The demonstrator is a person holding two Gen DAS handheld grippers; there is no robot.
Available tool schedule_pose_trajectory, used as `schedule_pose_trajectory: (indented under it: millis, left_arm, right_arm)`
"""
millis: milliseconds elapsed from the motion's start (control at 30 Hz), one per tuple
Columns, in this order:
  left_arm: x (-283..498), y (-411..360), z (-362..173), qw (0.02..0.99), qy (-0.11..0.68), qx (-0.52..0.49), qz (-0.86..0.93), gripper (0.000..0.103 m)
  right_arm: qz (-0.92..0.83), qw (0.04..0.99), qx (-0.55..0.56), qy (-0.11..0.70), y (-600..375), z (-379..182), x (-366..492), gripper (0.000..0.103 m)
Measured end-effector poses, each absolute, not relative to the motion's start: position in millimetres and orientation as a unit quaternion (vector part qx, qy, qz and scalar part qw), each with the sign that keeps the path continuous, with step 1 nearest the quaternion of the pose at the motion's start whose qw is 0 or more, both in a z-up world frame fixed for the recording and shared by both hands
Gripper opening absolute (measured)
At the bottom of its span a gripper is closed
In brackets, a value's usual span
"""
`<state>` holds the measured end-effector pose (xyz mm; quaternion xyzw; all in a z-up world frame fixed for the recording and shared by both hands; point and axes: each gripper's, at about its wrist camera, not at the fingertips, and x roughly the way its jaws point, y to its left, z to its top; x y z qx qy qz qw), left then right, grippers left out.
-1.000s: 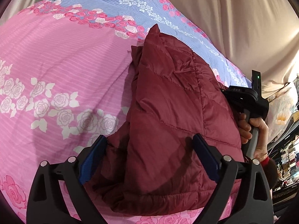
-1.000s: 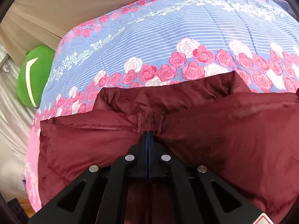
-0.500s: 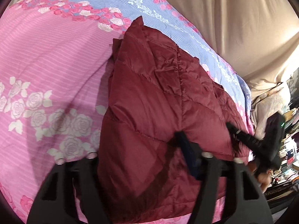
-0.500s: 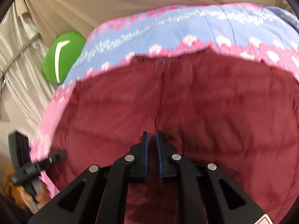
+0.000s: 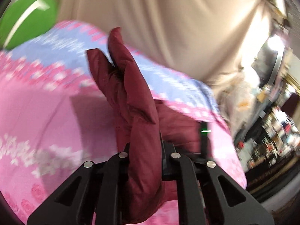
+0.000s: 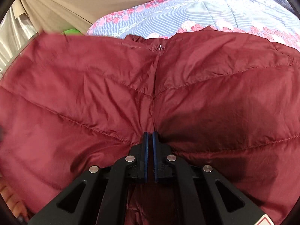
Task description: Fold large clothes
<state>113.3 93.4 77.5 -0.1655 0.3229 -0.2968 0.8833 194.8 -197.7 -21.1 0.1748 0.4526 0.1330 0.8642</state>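
A dark red quilted down jacket (image 6: 215, 97) lies on a bed with a pink and blue rose-print quilt (image 5: 37, 101). My left gripper (image 5: 144, 150) is shut on a thick fold of the jacket (image 5: 136, 112) and holds it up off the bed; the view is blurred by motion. My right gripper (image 6: 150, 136) has its blue pads (image 6: 146, 144) nearly together, pinching a thin fold of jacket fabric at the central seam. The jacket fills most of the right wrist view.
A green cushion (image 5: 24, 16) sits at the far end of the bed. Beige curtains (image 5: 168, 24) hang behind the bed. Cluttered shelves (image 5: 277, 127) stand to the right. The quilt's blue striped part (image 6: 215, 11) shows beyond the jacket.
My left gripper closed on the jacket's edge and lifted it, swinging the view up. My right gripper stayed pinched at the seam while the jacket spread wider in front of it.
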Motion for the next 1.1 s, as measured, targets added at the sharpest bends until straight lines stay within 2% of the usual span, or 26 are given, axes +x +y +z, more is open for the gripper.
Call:
schedule_pose_trajectory:
  millis: [167,233,367,467,567,600,667,900,1000,1100]
  left_arm:
    - [104.7,27.3,97.5,0.875,0.31,-0.112,-0.355,0.011]
    - [104.2,12.5,98.0,0.872,0.311,-0.103,-0.364,0.011]
    - [102.4,1.0,97.8,0.868,0.316,-0.095,-0.37,0.011]
    - [99.1,-4.5,100.8,0.867,0.315,-0.098,-0.373,0.011]
    - [96.8,-11.0,101.4,0.866,0.315,-0.098,-0.377,0.011]
    - [95.8,-16.4,101.5,0.865,0.316,-0.095,-0.378,0.011]
    - [92.7,-25.2,100.1,0.863,0.322,-0.088,-0.38,0.011]
    - [92.2,-51.3,91.3,0.859,0.335,-0.079,-0.379,0.011]
    - [93.5,-66.5,88.6,0.855,0.342,-0.069,-0.383,0.011]
    - [95.7,-82.8,84.0,0.85,0.348,-0.058,-0.391,0.011]
  right_arm:
    - [0.142,0.862,0.196,0.445,-206.6,-19.8,189.9,0.004]
    - [0.152,0.859,0.232,0.431,-223.6,-10.4,175.5,0.009]
    - [0.152,0.866,0.245,0.408,-253.0,7.2,127.2,0.011]
    - [0.187,0.851,0.258,0.418,-255.0,-0.6,103.0,0.011]
    - [0.194,0.849,0.223,0.437,-232.6,-16.0,100.6,0.011]
    - [0.198,0.846,0.224,0.442,-228.6,-21.4,103.6,0.011]
    - [0.201,0.842,0.226,0.446,-221.6,-30.8,110.4,0.002]
    - [0.234,0.813,0.286,0.451,-244.3,-45.0,122.5,0.001]
    - [0.228,0.821,0.302,0.427,-272.1,-32.4,99.0,0.007]
    - [0.188,0.844,0.313,0.393,-321.3,-18.1,63.6,0.008]
